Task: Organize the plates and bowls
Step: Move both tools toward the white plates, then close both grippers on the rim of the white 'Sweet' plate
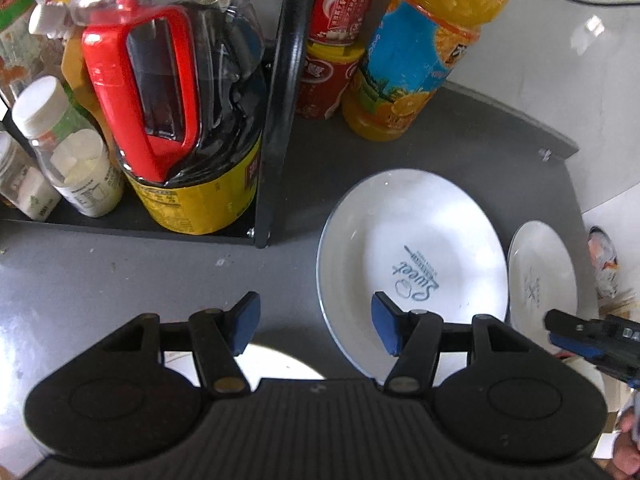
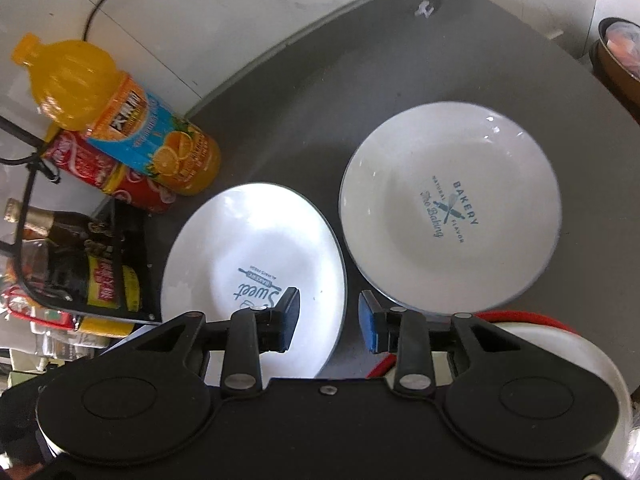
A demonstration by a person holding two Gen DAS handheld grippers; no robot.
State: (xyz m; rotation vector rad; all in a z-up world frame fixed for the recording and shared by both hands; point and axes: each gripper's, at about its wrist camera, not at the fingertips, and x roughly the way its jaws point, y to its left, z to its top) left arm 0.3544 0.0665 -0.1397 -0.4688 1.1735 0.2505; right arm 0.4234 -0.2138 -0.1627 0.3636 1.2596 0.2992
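Note:
Two white plates lie side by side on the grey table. The "Sweet" plate (image 1: 412, 256) (image 2: 256, 256) is on the left, the "Bakery" plate (image 2: 448, 212) (image 1: 542, 276) on the right. My left gripper (image 1: 316, 326) is open and empty, hovering over the table at the Sweet plate's left edge. My right gripper (image 2: 328, 322) is open and empty, above the gap between the two plates near their front edges. It shows at the right edge of the left wrist view (image 1: 592, 340). A white bowl with a red rim (image 2: 560, 344) sits under the right gripper.
A black rack (image 1: 276, 120) holds a soy sauce jug (image 1: 180, 120) and small bottles (image 1: 68, 152) at the left. An orange juice bottle (image 1: 420, 48) (image 2: 120, 120) and red cans (image 1: 336, 40) stand behind the plates. A white dish (image 1: 276, 360) lies under the left gripper.

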